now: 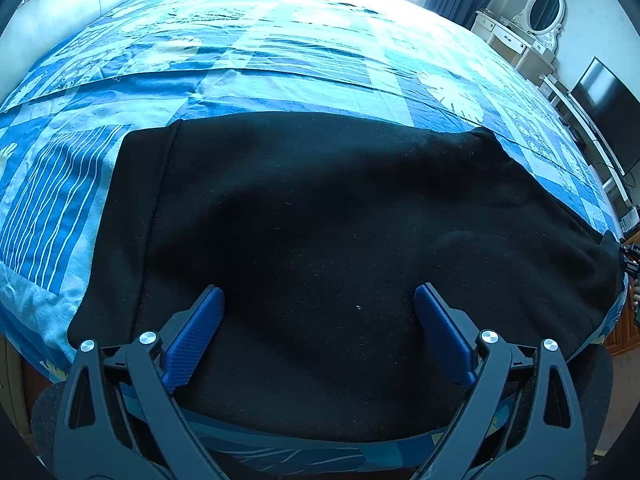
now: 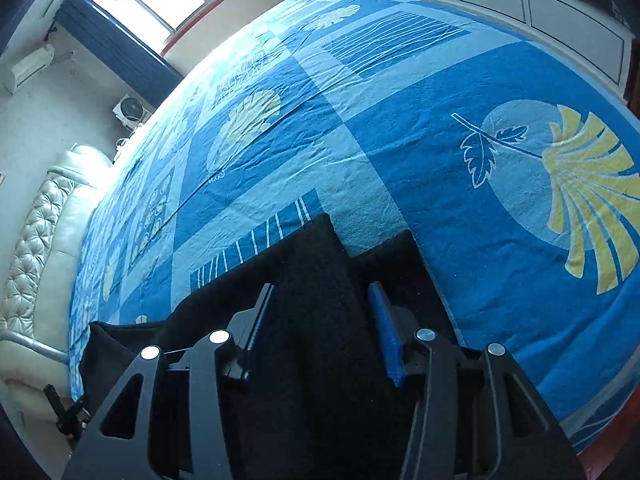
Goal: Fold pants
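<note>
Left wrist: pants on bedspread; dresser, TV beyond.

One pair of black pants, one blue patterned bedspread, two grippers: left gripper, right gripper.

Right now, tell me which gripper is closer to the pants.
Right. The right gripper has a fold of the pants between its fingers; the left gripper hovers open over the pants.

The left wrist view sits low at the bed's near edge, facing across the black pants toward the window. The right wrist view looks close along the bedspread. The 2 views share both.
</note>
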`<state>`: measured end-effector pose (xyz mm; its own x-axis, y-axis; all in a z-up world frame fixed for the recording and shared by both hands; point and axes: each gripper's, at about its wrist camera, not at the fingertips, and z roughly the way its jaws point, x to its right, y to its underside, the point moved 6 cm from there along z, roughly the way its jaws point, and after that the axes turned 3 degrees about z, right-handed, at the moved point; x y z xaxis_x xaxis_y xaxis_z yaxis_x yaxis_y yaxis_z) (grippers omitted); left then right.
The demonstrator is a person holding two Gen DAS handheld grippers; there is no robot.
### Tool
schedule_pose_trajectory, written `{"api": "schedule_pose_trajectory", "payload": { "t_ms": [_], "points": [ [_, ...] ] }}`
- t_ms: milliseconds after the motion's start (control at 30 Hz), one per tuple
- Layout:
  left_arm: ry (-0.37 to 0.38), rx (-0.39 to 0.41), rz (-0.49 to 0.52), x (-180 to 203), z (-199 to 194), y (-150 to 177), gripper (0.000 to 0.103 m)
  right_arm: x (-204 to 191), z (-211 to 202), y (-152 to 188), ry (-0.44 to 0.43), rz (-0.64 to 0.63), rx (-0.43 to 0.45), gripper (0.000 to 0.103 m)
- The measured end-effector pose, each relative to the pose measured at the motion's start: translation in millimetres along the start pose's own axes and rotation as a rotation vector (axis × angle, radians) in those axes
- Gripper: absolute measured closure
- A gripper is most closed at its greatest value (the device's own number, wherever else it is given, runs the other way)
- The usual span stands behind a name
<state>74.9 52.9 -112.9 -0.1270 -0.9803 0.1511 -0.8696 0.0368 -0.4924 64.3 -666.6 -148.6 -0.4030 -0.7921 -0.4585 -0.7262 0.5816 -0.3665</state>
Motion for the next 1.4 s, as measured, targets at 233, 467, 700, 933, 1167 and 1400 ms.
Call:
{"api": "schedule_pose_trajectory", "payload": {
  "t_ms": [233,467,700,933,1167,1400],
  "points": [
    [0.0,-0.005,-0.001,1,1,-1,0.007,-9,-74,-5,0.033,-0.009,0.268,0.095],
    [-0.005,0.0,0.013,2,2,-1,0.006,37,-26,19,0.163,0.062,0.125,0.095],
    [-0.003,0.005,0.007,1,2,-1,0.006,39,-31,19,0.085,0.141,0.092,0.091],
    [-0.008,0.016,0.0,2,3,-1,0.004,30,-34,19,0.145,0.077,0.11,0.095],
    [0.005,0.017,-0.002,1,1,-1,0.005,53,-45,16,0.092,0.215,0.182,0.086],
    [0.029,0.051,0.014,2,-12,-1,0.005,76,-59,23,-0.037,0.294,0.138,0.042]
  ]
}}
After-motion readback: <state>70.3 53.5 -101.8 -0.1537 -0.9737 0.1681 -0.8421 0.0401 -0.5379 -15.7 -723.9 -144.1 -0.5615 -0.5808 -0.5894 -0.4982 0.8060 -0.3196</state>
